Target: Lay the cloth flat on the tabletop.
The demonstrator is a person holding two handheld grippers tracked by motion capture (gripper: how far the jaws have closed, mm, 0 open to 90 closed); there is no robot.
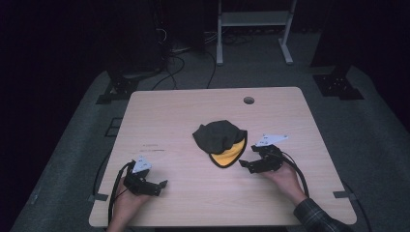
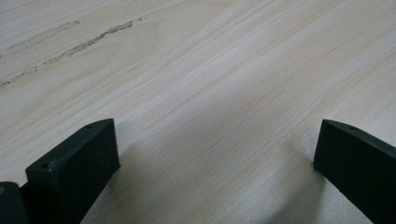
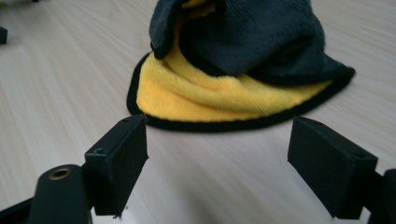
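A crumpled grey-and-yellow cloth (image 1: pixel 221 143) lies mid-table; the right gripper (image 1: pixel 247 165), jaws spread and empty, sits just beside its hem, seemingly poised to pinch it, while the left gripper (image 1: pixel 159 187) rests spread and empty on bare table (image 1: pixel 193 106)

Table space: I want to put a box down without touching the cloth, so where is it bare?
The light wooden table is bare on its left half, from the far edge to the left gripper. It is crowded right of centre, where the crumpled dark grey and yellow cloth lies just before the open right gripper.
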